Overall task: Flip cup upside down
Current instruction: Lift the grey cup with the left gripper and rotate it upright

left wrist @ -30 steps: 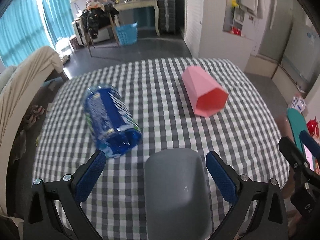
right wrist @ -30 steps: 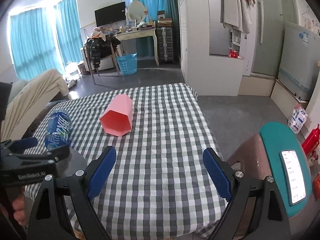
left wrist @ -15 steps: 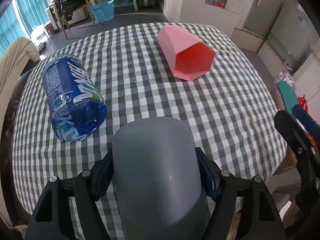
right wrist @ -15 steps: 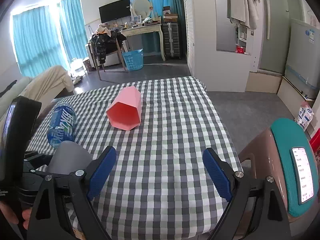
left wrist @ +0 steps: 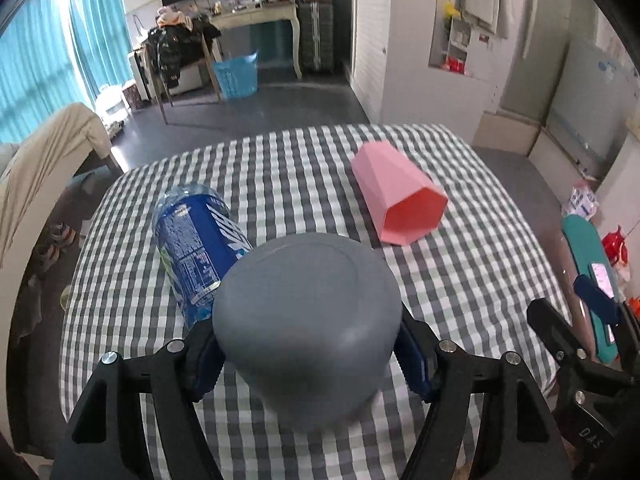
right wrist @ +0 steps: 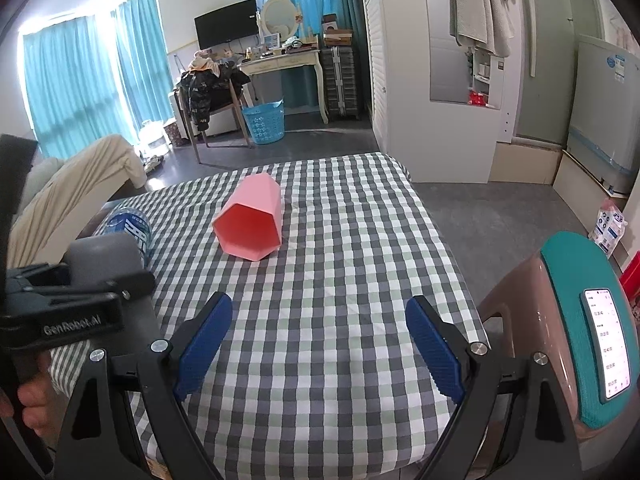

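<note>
1. Left hand-held gripper (left wrist: 308,354) clamps the grey cup (left wrist: 306,332), whose closed base faces the camera at 12 o'clock.
2. Cup's long axis points away over the checked tabletop (left wrist: 460,280).
3. Right hand-held gripper (right wrist: 320,344), spread wide and empty, sits at 3 o'clock.

Counted two cups — one grey cup (left wrist: 307,316) and one pink cup (left wrist: 400,198). Also one blue bottle (left wrist: 196,240), one checked tablecloth (right wrist: 352,280), two grippers — left gripper (left wrist: 308,354), right gripper (right wrist: 320,340) — and one phone (right wrist: 608,344).
</note>
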Demonstrator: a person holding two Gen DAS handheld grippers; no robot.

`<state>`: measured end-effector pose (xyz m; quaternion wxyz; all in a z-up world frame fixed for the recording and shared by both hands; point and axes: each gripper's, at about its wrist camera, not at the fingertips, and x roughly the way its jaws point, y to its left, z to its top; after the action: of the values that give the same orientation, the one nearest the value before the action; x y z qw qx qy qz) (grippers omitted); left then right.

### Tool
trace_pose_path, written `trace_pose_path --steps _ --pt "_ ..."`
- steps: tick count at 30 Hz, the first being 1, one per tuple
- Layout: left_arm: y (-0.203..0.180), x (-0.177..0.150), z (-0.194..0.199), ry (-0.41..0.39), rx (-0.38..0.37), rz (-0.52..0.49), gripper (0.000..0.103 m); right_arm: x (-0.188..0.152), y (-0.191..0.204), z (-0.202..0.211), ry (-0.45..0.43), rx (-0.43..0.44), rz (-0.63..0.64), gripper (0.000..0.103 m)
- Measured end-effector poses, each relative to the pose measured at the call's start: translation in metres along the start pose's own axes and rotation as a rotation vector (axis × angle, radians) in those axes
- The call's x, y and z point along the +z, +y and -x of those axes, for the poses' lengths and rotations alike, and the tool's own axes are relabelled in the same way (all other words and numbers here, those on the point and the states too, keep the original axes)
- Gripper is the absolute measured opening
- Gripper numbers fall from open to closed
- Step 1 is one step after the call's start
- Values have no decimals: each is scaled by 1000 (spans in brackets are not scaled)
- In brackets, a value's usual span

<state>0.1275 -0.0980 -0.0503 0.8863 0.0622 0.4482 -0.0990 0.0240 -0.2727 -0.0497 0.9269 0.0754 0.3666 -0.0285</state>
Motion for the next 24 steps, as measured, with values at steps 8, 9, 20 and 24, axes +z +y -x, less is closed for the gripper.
trace_pose_path --steps 8,9,20,24 --pt "-4 -26 3 -68 9 -2 73 0 -1 4 -3 -3 -6 89" --pt "-4 -25 3 -74 15 -1 73 -1 -2 4 -1 -4 -5 89" --pt "-10 -16 -9 -84 -8 -5 73 -2 -2 2 3 -9 -2 89" --pt "-10 -16 -10 -89 3 -15 75 -3 -6 0 10 -18 -8 89"
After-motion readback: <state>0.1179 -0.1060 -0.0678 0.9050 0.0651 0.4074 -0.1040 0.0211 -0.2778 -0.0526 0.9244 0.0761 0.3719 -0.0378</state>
